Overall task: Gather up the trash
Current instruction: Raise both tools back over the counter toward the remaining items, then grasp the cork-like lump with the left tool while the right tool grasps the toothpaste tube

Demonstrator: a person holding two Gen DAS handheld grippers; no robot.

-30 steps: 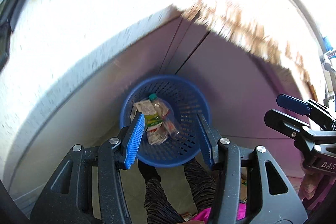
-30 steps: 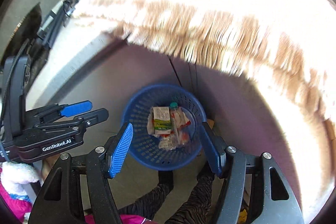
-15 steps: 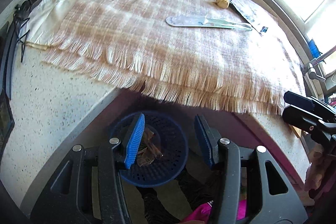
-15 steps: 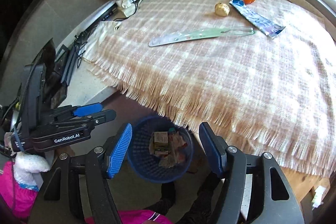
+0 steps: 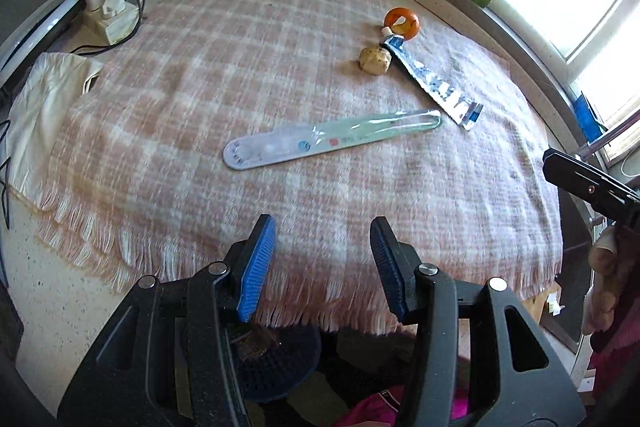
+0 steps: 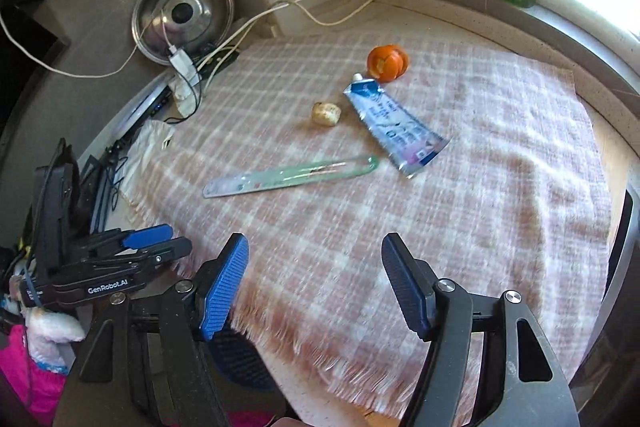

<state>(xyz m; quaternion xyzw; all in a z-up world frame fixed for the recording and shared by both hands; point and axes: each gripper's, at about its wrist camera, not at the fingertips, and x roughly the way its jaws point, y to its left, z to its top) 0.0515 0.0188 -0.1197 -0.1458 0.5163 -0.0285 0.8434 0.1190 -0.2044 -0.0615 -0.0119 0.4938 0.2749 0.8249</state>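
1. Both hand-held grippers hover empty over the near, fringed edge of the pink-and-white checked woollen cloth [image 5: 248, 75]; the left gripper [image 5: 322, 267] has its blue-padded jaws spread with nothing between them, and the right gripper [image 6: 316, 287] is likewise spread wide and holds nothing.
2. The trash lies ahead of both grippers on the cloth: a long clear plastic toothbrush packet [image 5: 332, 143] nearest, then a flattened blue-and-white squeezed tube [image 6: 394, 127] ahead and to the right of it, a small beige crumpled lump [image 6: 327, 113] just beside the tube's neck, and an orange peel-like round piece [image 6: 388, 63] farthest away, close to the tube's cap end.
3. The dark blue perforated plastic basket [image 5: 276, 363] sits below and behind the left gripper's fingers, under the counter edge, mostly hidden; something brownish shows inside it.
4. The step in hand looks like the reach for the next piece, with nothing gripped yet.
5. The next move probably calls for going forward and down to the packet, turning the jaws across its narrow width, since it lies flat and thin against soft cloth that could get pinched along with it.
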